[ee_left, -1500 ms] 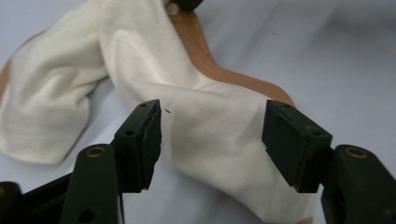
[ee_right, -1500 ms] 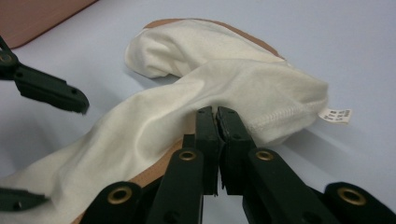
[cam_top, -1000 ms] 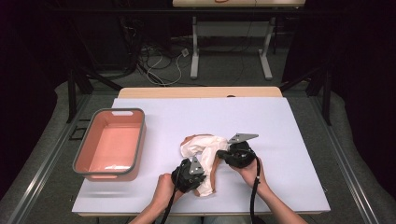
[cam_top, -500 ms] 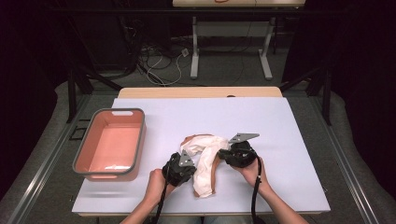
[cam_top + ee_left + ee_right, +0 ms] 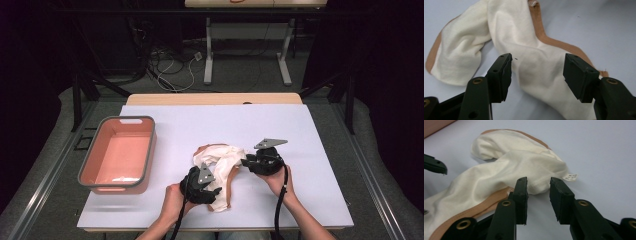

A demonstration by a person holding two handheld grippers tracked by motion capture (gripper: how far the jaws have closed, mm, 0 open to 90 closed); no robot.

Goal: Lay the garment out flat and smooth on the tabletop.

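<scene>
Cloth (image 5: 220, 160), cream with a tan edge, lies crumpled at the lower centre of the high view. Both tongs have just been opening: left gripper (image 5: 537, 72) stands wide over a fold, right gripper (image 5: 538, 192) narrowly apart before the tagged corner (image 5: 570, 177). Neither pinches. Best bite single edges, then spread outward.

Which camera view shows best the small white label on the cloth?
The right gripper view: the label hangs clear at the cloth's edge, close to the camera. In the high view the cloth is too small to make it out; the left gripper view shows cloth without it.
</scene>
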